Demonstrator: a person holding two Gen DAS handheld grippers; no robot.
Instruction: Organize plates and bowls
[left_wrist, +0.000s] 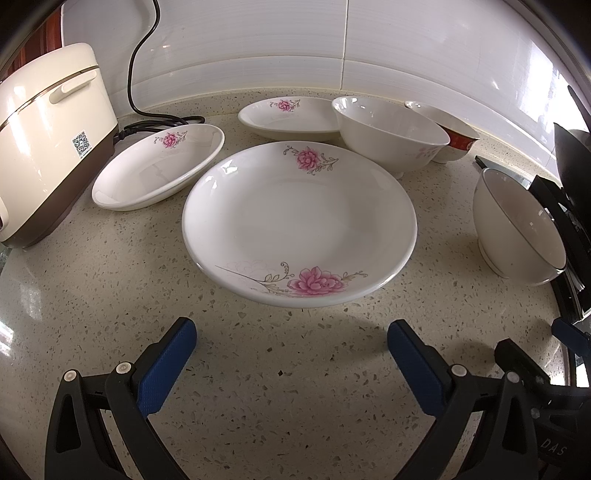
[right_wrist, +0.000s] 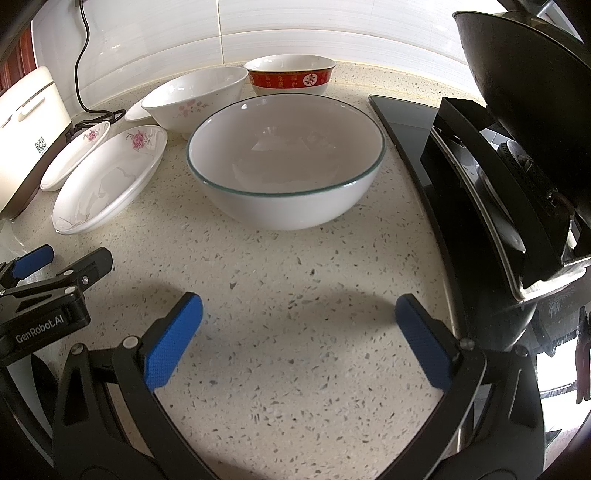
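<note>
A large white plate (left_wrist: 299, 221) with pink flowers lies just ahead of my left gripper (left_wrist: 291, 332), which is open and holds nothing. Two more flowered plates sit behind it, one at the left (left_wrist: 159, 166) and one at the back (left_wrist: 288, 118). A white bowl with faint pink flowers (left_wrist: 391, 133) and a red-banded bowl (left_wrist: 458, 138) stand at the back right. In the right wrist view, a green-rimmed white bowl (right_wrist: 280, 206) stands upright ahead of my right gripper (right_wrist: 299, 310), also open and empty. The left gripper (right_wrist: 66, 262) shows at that view's left edge.
A cream rice cooker (left_wrist: 48, 140) with a black cord (left_wrist: 140, 66) stands at the far left against the tiled wall. At the right, a black glass cooktop (right_wrist: 406, 118) carries a dark wok (right_wrist: 517, 92) on its burner stand. Speckled counter (right_wrist: 295, 332) lies under both grippers.
</note>
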